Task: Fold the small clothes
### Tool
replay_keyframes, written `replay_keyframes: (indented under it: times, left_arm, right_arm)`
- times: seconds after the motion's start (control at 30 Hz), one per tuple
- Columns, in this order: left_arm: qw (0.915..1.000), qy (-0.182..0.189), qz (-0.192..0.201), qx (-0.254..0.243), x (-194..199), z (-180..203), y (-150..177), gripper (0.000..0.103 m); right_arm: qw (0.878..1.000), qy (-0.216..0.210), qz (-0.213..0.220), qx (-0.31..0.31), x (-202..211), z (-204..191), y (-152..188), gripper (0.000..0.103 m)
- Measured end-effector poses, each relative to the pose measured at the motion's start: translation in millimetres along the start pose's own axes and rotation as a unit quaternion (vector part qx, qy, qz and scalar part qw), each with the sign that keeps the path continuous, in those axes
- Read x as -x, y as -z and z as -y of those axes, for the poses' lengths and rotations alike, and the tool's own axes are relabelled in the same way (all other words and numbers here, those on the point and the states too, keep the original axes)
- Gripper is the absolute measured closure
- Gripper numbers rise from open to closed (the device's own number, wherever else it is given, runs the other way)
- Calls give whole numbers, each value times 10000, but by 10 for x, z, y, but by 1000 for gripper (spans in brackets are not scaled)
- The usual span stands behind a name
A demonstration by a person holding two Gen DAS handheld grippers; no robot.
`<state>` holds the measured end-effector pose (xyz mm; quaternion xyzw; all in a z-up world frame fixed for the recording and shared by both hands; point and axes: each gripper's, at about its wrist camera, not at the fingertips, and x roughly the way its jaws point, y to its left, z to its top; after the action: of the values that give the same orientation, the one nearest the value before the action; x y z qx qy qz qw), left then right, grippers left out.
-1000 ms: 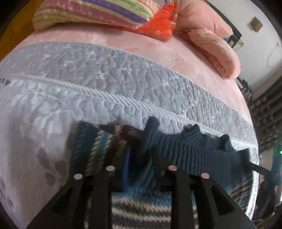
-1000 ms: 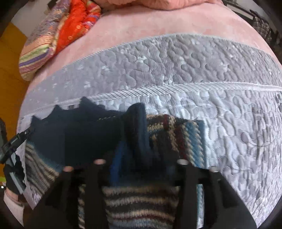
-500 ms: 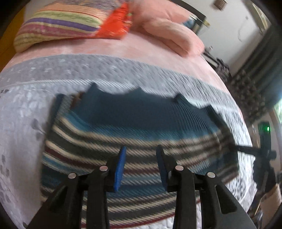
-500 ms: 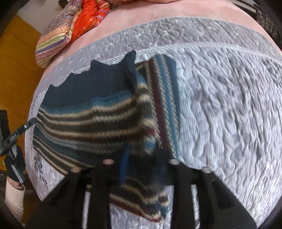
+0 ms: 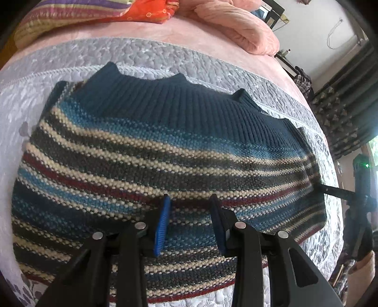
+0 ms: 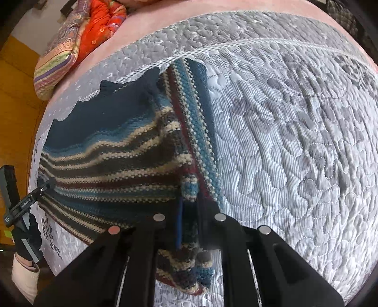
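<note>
Left wrist view: a striped knitted sweater (image 5: 151, 160) lies spread flat on the grey quilted cover of a bed (image 5: 165, 54), its dark blue ribbed band along the far edge. The left tongs (image 5: 189, 219) stand over the near part of the sweater with the blue-padded jaws parted and nothing between them. At far left lies a striped pillow (image 5: 70, 14), and to the far right a rolled pink blanket (image 5: 241, 30).

Right wrist view: the sweater (image 6: 113, 151) occupies the left half of the bed (image 6: 295, 141), and its right edge is doubled over into a lengthwise fold. The right tongs (image 6: 189, 212) are closed on the near end of this fold, with knit bunched between the jaws. The striped pillow (image 6: 61, 59) lies at far left.
</note>
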<state>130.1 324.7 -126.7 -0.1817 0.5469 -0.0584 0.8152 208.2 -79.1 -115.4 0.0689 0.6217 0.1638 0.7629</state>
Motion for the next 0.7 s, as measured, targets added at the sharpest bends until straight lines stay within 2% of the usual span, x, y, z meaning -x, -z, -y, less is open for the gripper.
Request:
replay_keyframes:
  times: [0.13,0.23,0.3,0.33,0.47,0.7]
  left_arm:
    - [10000,-27,44,-30,-4,0,17,68]
    - [10000,-74,9,46,27,27,14,69]
    - [9999,-124,-4,65,85,71,6,65]
    - [9999,-149,12,42,107,94,5,60]
    - [9997,-233,69,-99,194,219,22,51]
    - [9993,-352,22,-104,64,290,-16,50]
  right_arm:
    - [10000,-5,16,-47,-11,-8,-30,93]
    - [9997,-183,107,-153,101,31,-29,77]
    - [9991,-245,269,-219,242,71,8,51]
    - [9989,-272,311,-232,281,89,21,48]
    - [9964,-695,275,-407,349,227,134,48]
    - [9921,-1079,100,-639,143,355,198,48]
